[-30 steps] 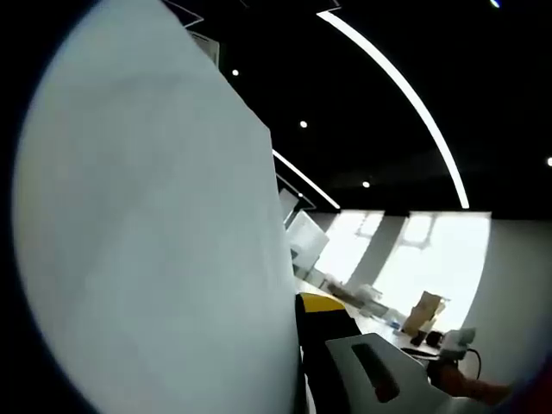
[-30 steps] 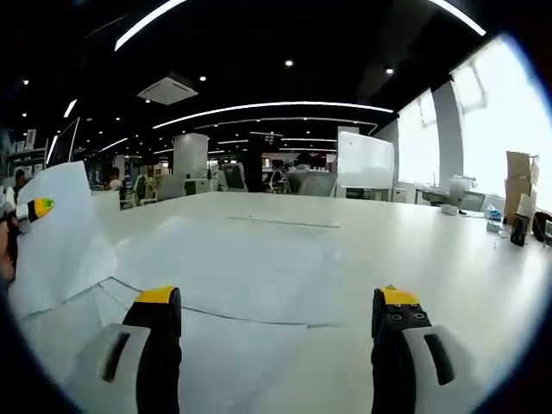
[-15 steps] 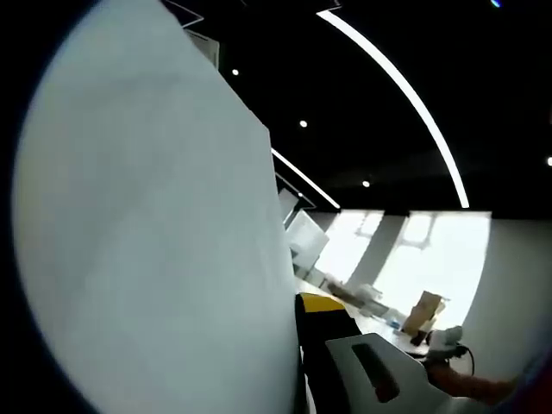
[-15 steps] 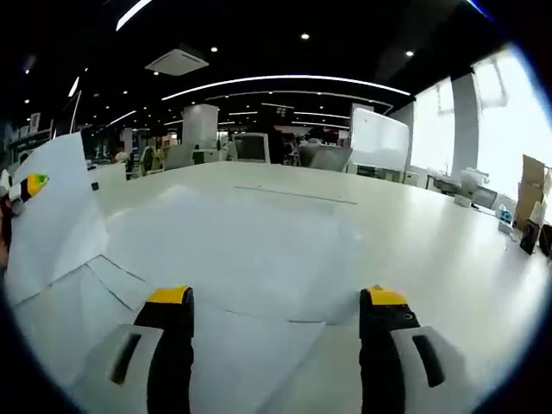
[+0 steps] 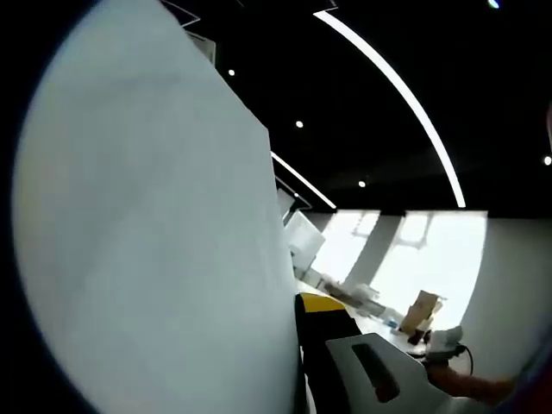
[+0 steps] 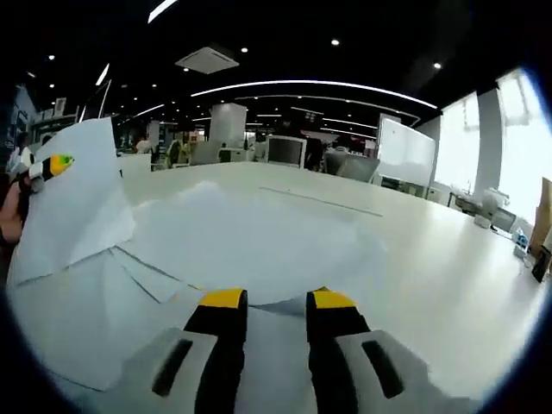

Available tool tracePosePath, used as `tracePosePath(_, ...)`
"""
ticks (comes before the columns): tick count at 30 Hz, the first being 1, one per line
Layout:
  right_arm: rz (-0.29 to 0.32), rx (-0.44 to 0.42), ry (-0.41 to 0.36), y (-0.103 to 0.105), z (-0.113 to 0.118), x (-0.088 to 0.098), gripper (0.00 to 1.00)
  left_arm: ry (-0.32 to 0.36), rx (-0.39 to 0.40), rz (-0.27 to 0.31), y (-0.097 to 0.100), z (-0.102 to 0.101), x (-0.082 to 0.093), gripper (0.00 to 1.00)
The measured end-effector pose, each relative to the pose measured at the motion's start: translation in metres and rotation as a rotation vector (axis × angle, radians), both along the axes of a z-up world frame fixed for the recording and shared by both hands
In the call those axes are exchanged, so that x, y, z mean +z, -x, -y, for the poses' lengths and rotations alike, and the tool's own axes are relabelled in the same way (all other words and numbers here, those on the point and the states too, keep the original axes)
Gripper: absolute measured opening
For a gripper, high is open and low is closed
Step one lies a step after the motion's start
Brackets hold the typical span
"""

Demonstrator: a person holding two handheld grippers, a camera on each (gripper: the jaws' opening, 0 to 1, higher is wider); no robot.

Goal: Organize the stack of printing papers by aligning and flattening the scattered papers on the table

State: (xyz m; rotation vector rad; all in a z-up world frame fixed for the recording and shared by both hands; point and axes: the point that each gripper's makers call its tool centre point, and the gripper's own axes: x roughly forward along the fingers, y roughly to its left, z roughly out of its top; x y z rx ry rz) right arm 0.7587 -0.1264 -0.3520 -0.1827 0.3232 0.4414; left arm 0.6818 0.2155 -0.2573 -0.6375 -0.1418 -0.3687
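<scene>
You are working at a long white table [image 6: 448,267] in a dim open office lit by ceiling strips. Your right gripper [image 6: 278,300] has its jaws nearly together over the edge of the loose papers [image 6: 250,250] lying flat before it. Farther left, your left gripper [image 6: 53,164] pinches one sheet [image 5: 147,224] lifted upright off the table.
</scene>
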Motion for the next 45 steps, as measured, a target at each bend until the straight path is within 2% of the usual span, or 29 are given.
tracePosePath(2,0.01,0.015,0.021,0.0,0.0,0.0,0.14,-0.001,0.001,0.002,0.0,0.0,0.0,0.06)
tracePosePath(6,0.031,0.032,0.06,-0.002,0.0,0.001,0.07,-0.006,-0.003,0.0,-0.001,0.001,0.0,0.06)
tracePosePath(10,0.008,0.015,0.024,-0.004,0.002,0.002,0.01,-0.004,0.001,0.002,-0.001,0.0,0.0,0.06)
tracePosePath(16,0.035,0.022,-0.007,-0.002,0.002,0.01,0.0,-0.001,0.003,0.002,-0.001,-0.001,0.001,0.06)
tracePosePath(21,0.049,0.006,-0.134,0.002,0.003,0.025,0.0,-0.004,0.007,-0.004,-0.002,-0.001,0.0,0.06)
tracePosePath(30,0.058,0.008,-0.164,0.013,-0.002,0.03,0.0,0.007,0.026,0.011,0.0,-0.005,0.002,0.06)
tracePosePath(37,0.102,-0.02,-0.32,0.019,0.005,0.051,0.0,0.001,0.024,0.008,0.0,-0.003,0.002,0.06)
tracePosePath(45,0.102,-0.02,-0.331,0.017,0.007,0.05,0.0,0.001,0.021,0.008,0.0,-0.002,0.002,0.06)
